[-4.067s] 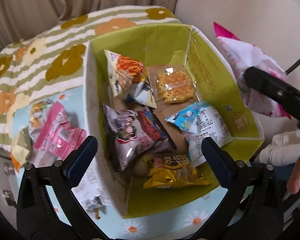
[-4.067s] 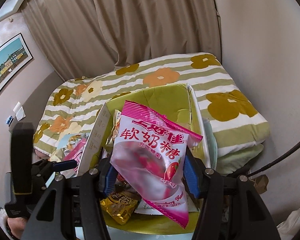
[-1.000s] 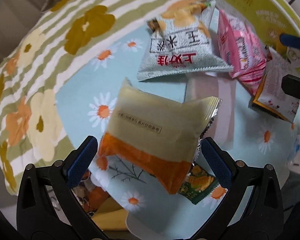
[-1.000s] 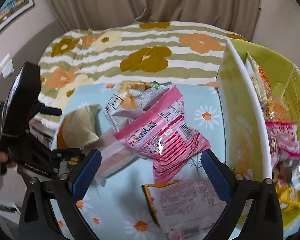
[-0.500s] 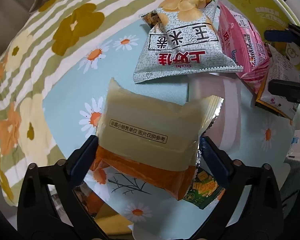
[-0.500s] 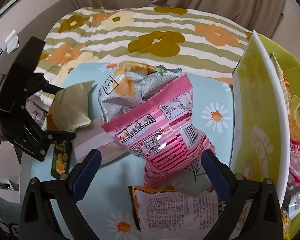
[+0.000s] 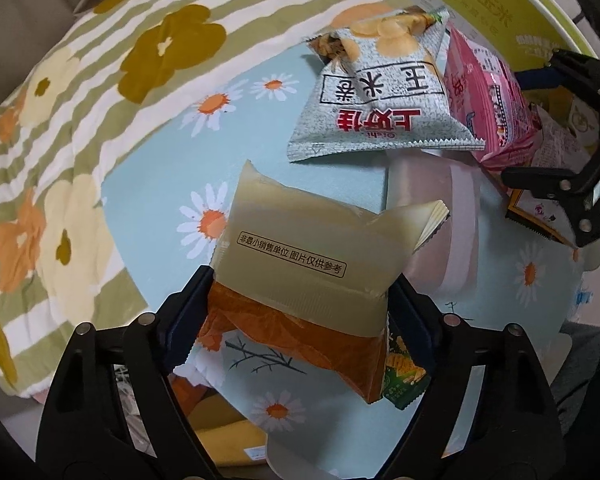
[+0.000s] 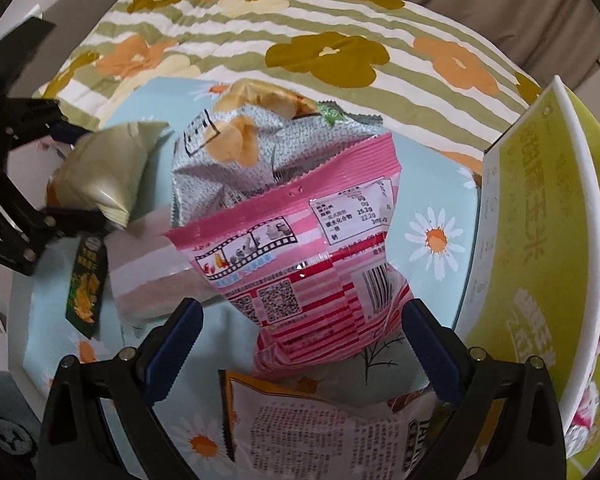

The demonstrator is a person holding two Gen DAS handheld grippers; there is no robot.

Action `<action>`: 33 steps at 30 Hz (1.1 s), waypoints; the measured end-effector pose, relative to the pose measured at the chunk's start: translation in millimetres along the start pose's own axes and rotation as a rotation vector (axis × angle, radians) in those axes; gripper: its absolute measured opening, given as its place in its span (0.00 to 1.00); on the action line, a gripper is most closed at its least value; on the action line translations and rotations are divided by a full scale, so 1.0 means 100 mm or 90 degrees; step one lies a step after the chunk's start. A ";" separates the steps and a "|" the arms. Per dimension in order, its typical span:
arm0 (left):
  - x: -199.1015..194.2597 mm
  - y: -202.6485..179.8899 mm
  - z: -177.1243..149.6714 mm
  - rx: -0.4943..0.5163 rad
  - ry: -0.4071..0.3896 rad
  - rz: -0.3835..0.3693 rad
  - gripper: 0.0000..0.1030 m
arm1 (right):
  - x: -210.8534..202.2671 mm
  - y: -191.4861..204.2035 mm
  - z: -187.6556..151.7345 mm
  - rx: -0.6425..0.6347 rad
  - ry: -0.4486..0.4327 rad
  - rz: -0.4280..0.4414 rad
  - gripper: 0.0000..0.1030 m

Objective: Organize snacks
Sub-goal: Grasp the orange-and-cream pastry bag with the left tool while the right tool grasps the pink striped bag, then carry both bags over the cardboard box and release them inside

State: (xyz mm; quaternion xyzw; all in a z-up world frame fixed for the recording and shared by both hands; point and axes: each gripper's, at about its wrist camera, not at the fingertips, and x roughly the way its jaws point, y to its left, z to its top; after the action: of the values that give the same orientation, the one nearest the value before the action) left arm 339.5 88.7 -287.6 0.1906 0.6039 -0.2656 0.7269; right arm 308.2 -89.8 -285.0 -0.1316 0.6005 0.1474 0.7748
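A cream and orange snack packet (image 7: 300, 240) lies on the daisy tablecloth (image 7: 160, 184). My left gripper (image 7: 298, 300) points down over it, jaws closing, and both pads touch the packet's sides. In the right wrist view the same packet (image 8: 100, 176) bulges between those fingers. A pink striped packet (image 8: 300, 248) rests partly on a grey crisp bag (image 8: 240, 140). My right gripper (image 8: 300, 332) straddles the pink packet's lower end. Its jaws are closing slightly, but the pads stand clear of the packet.
The yellow-green snack box (image 8: 540, 240) stands at the right with packets inside. A white and orange packet (image 8: 320, 428) lies under my right gripper. A small dark green packet (image 7: 404, 376) lies beside the cream one. A striped flowered quilt (image 8: 300, 12) borders the table.
My left jaws have narrowed until they meet the cream and orange packet. My right gripper has sunk and rolled, so the pink packet now sits between its fingers.
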 end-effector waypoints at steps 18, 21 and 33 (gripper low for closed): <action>-0.27 0.07 -0.13 -0.069 -0.056 0.014 0.80 | 0.06 -0.06 0.00 0.009 -0.019 -0.049 0.64; -0.38 0.08 -0.15 -0.077 -0.071 0.020 0.80 | -0.06 -0.07 -0.02 0.035 -0.041 -0.044 0.63; -1.09 -0.03 -0.19 -0.081 -0.157 0.040 0.80 | -0.98 0.06 -0.09 0.093 -0.163 -0.028 0.63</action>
State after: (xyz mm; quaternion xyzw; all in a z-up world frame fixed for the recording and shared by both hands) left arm 308.9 114.3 -184.9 0.1287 0.5196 -0.2253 0.8140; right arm 274.6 -94.9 -192.4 -0.0682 0.5029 0.1017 0.8556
